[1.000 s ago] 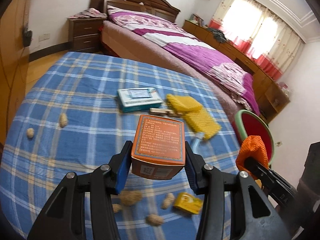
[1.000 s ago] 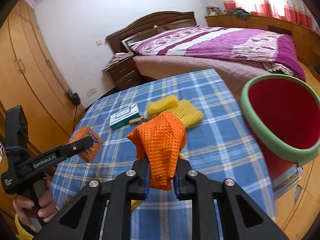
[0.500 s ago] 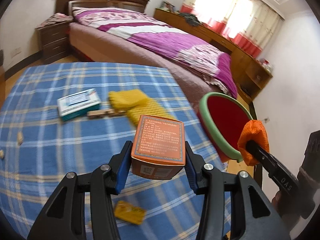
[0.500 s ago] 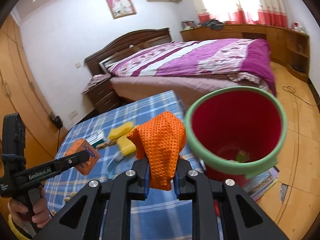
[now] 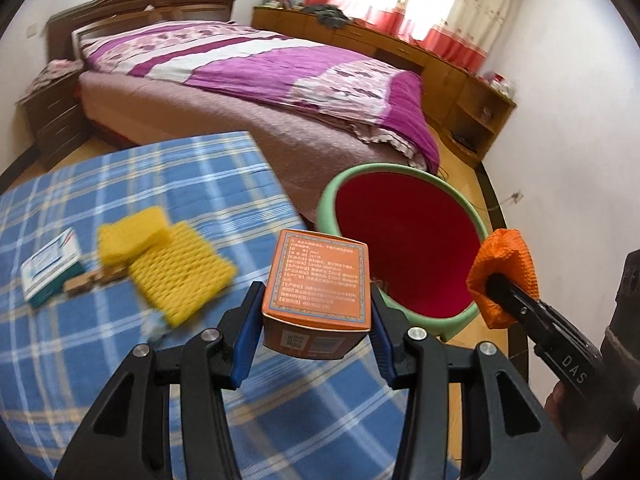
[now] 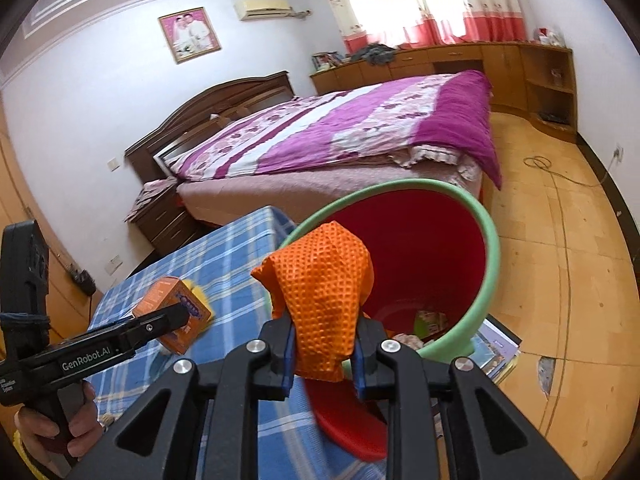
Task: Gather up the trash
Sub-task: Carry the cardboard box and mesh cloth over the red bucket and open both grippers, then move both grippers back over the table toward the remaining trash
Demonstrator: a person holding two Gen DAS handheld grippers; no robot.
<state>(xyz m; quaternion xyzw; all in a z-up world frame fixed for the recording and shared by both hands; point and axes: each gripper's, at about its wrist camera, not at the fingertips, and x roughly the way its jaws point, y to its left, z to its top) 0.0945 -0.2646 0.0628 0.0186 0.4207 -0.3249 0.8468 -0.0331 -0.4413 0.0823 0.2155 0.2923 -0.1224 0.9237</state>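
A: What's the biggest thing in the room?

B: The bed [image 5: 256, 76] with its purple cover, filling the left wrist view from 10 to 2 o'clock. In front of it stands the table [image 5: 120, 360] under a blue checked cloth, taking up the lower left.

A: And the bin?

B: A red bin [image 5: 404, 248] with a green rim stands on the floor just beside the table's right edge, at about 3 o'clock from the middle of that view. In the right wrist view some scraps lie at its bottom [image 6: 430, 320].

A: What are the hands doing?

B: The left gripper [image 5: 316, 316] has its jaws clenched on an orange box [image 5: 318, 280], held upright above the table's edge, with the bin just past it at 1 o'clock. The right gripper [image 6: 324, 346] has its jaws clamped on an orange mesh wrap [image 6: 320, 288], which is held up in front of the bin's mouth; the left view shows it at 3 o'clock, just beside the rim.

A: Anything left on the table?

B: Two yellow mesh pads [image 5: 176, 264] lie overlapping at 9 o'clock from the box. Left of them is a teal and white box [image 5: 50, 272], and a small wooden piece [image 5: 96, 280] lies between, touching the pads. All are blurred.
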